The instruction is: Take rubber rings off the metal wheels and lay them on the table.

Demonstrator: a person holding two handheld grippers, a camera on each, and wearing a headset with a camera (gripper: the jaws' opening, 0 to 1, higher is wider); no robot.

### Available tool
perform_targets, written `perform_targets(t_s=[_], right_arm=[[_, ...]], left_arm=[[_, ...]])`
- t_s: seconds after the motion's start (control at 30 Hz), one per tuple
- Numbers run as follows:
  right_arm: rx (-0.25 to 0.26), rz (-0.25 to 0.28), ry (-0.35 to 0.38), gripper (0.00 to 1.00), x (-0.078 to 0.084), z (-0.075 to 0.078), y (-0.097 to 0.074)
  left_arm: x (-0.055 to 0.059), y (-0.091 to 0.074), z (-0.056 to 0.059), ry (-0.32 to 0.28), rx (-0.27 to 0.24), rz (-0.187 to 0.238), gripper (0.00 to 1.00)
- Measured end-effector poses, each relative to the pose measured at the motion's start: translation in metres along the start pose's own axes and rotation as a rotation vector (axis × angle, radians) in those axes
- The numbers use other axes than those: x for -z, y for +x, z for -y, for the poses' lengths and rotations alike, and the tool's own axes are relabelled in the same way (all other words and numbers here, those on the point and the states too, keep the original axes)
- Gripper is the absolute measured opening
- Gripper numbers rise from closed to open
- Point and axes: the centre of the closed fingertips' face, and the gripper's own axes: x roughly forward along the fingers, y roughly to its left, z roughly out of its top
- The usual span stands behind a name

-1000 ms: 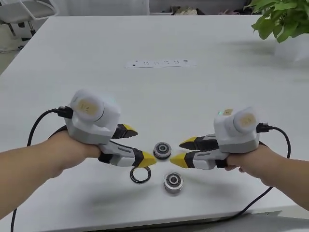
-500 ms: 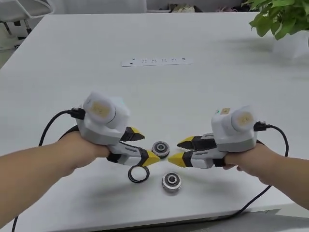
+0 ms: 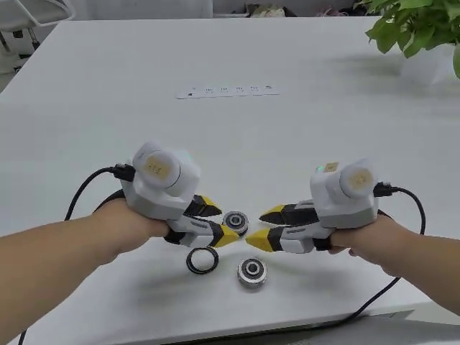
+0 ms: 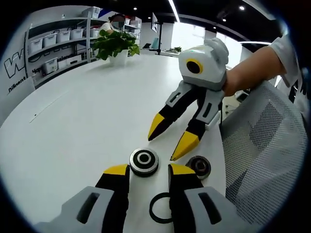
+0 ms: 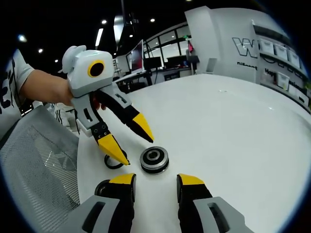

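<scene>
A metal wheel [image 3: 235, 222] with a dark outer band stands on the white table between my two grippers. My left gripper [image 3: 219, 221] is open, its yellow tips close to the wheel's left side. The same wheel [image 4: 144, 161] sits just beyond my left gripper [image 4: 149, 171]. My right gripper [image 3: 259, 227] is open too, just right of the wheel, and its own view has the wheel [image 5: 154, 158] ahead of its tips [image 5: 156, 180]. A loose black rubber ring [image 3: 202, 260] lies flat on the table. A second wheel [image 3: 251, 271] lies near the front edge.
A white power strip [image 3: 226, 91] lies mid-table, and a potted plant [image 3: 413, 29] stands at the far right corner. Black cables trail from both grippers toward the front edge [image 3: 215, 334]. A mesh chair back [image 4: 262, 145] is beside the table.
My left gripper has moved right and closer to the wheel between the grippers. The right gripper has edged slightly left. Wheels and loose ring lie where they were.
</scene>
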Motion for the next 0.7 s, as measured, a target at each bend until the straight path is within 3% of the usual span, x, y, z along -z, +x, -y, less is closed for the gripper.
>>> perform_targets(t_s=[0.7], right_arm=[[0.003, -0.007, -0.001, 0.32, 0.003, 0.000, 0.000]], left_arm=[[-0.006, 0.013, -0.002, 0.046, -0.016, -0.004, 0.14]])
